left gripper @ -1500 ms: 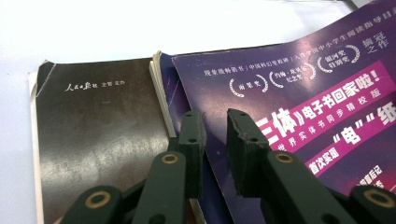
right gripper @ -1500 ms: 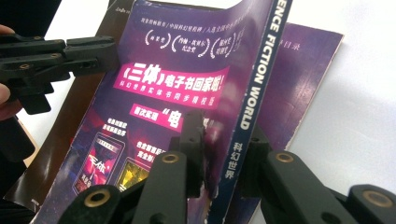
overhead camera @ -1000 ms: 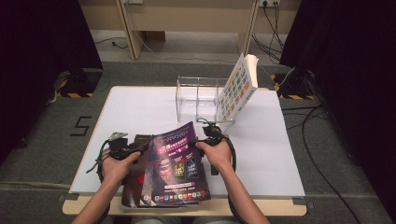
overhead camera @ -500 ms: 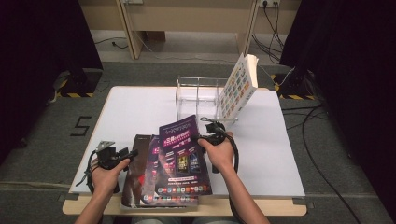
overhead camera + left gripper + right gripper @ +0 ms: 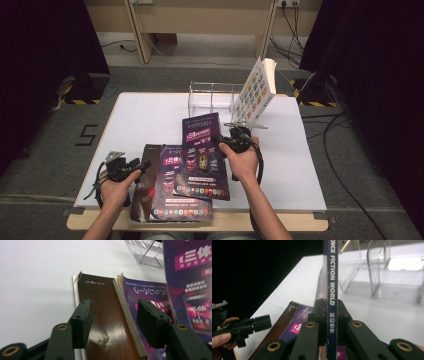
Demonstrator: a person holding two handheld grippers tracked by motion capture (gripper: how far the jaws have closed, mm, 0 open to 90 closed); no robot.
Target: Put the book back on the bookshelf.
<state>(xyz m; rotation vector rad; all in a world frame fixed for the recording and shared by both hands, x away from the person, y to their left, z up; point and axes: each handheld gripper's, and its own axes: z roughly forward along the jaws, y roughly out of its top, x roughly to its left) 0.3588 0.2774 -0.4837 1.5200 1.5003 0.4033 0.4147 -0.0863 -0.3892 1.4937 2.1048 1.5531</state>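
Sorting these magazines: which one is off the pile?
The purple magazine clamped by its spine in the right tongs; the other purple one lies flat.

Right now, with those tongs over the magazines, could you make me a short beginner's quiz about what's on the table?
1. True or false: the right tongs are clamped on the spine of a purple magazine.
2. What lies under the open left tongs? A) a brown-covered magazine B) a cup C) a pen
3. Fill in: behind the magazines stands a clear ____ rack, with a book leaning at its right end.

Key: 1 true; 2 A; 3 plastic.
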